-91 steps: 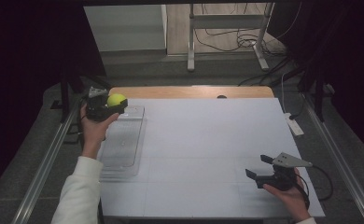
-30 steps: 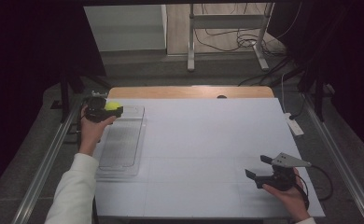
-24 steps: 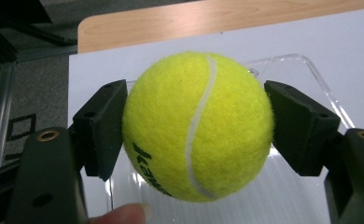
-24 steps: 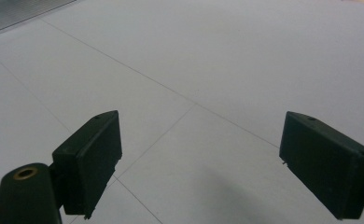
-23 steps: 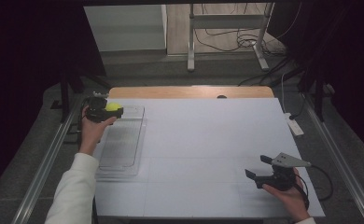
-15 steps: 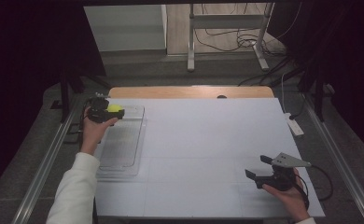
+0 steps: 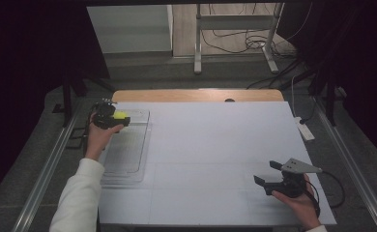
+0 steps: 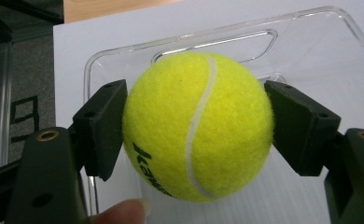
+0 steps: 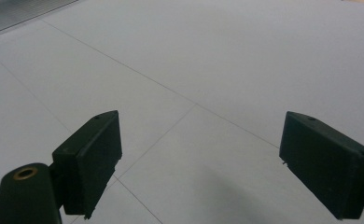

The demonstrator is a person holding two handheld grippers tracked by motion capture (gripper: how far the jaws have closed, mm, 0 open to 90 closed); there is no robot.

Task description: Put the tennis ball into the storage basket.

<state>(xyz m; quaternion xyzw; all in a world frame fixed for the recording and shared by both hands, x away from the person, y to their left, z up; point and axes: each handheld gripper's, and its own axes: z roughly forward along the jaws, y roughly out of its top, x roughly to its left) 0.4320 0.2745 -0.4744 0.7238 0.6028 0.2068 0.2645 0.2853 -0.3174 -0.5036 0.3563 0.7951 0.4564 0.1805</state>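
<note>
1 tennis ball [image 8: 196, 126] sits pinched in your left tongs [image 7: 110, 117], directly over the clear tray's [image 7: 128, 164] 12 o'clock end; your right tongs [image 7: 273, 176], spread empty, rest at the desk's [image 7: 215, 145] 5 o'clock.

A yellow tennis ball [image 8: 198, 126] sits clamped at the centre of the frame between the two black jaws of the left gripper [image 8: 196, 128], one pad pressing its left side and the other its right. A white seam curves down the ball's face, and dark lettering runs along its lower left. Behind and below the ball lies a clear plastic tray [image 8: 320, 51] with a slot handle near its rim, stretching across the upper and right parts of the frame. The tray rests on a white table surface [image 8: 105, 32]. A fingertip [image 8: 124, 212] edges in at the bottom, left of centre.
</note>
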